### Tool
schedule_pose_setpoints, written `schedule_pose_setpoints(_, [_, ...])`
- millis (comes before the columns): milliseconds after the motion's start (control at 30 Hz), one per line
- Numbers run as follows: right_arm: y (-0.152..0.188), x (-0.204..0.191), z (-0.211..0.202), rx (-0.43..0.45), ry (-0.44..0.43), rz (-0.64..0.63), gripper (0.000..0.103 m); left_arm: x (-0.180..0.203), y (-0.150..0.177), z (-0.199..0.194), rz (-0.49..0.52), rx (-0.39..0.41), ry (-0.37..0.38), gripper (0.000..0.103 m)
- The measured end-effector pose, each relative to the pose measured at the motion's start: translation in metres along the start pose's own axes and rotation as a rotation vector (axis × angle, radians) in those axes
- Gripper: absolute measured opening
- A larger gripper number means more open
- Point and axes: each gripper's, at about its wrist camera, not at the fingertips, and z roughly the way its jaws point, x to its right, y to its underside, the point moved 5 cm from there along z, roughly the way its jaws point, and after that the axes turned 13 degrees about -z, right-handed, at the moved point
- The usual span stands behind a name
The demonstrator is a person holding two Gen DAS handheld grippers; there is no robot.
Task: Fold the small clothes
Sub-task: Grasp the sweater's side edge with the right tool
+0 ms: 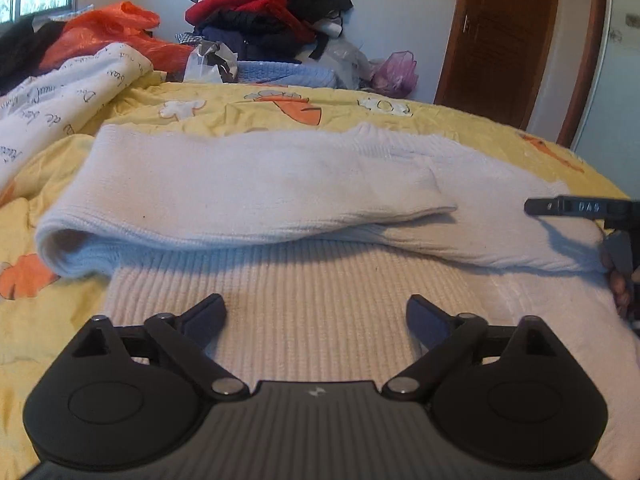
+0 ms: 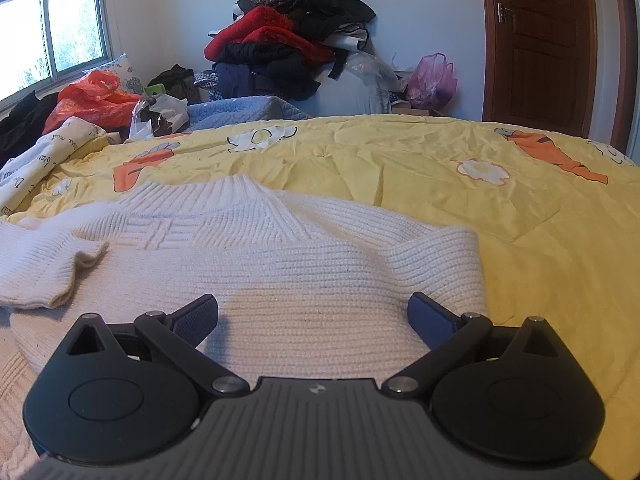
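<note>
A white knit sweater [image 1: 256, 184] lies flat on the yellow bedcover [image 1: 52, 320], one sleeve [image 1: 224, 196] folded across its body. My left gripper [image 1: 316, 308] hovers low over the ribbed hem, open, with nothing between its fingers. In the right wrist view the sweater [image 2: 304, 256] shows its collar [image 2: 240, 188] at the far side and a sleeve cuff [image 2: 52, 276] at the left. Over the sweater's right side my right gripper [image 2: 313, 304] stands open and holds nothing. One of its fingers [image 1: 580, 207] and part of a hand [image 1: 620, 280] show at the right edge of the left wrist view.
A white printed blanket [image 1: 60, 108], an orange plastic bag [image 1: 104, 36] and a blue knit [image 1: 280, 72] lie at the bed's far side. A heap of red and dark clothes [image 2: 288, 44] rises behind, with a purple bag [image 2: 434, 76] and a brown door [image 2: 540, 40] to the right.
</note>
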Motion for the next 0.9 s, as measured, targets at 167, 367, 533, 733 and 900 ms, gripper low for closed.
schedule_pose_setpoints(167, [-0.016,-0.021,-0.012,-0.030,0.069,-0.031,0.091,0.005,0.004,0.006,0.044,0.005,-0.054,0.103])
schedule_pose_setpoints(367, [-0.049,-0.077,-0.005,-0.142,-0.457,0.314,0.087,0.002,0.001,0.006,0.015,0.008,-0.032,0.103])
schedule_pose_setpoints(533, [-0.055,-0.112,0.024,-0.223,-0.508,0.367,0.080,0.001,0.000,0.006,0.006,0.010,-0.023,0.103])
schedule_pose_setpoints(733, [-0.062,-0.132,0.029,-0.242,-0.534,0.354,0.072,-0.004,-0.002,0.004,-0.038,0.020,0.013,0.103])
schedule_pose_setpoints(900, [-0.062,-0.140,0.033,-0.234,-0.475,0.276,0.048,-0.007,-0.002,0.002,-0.062,0.024,0.032,0.103])
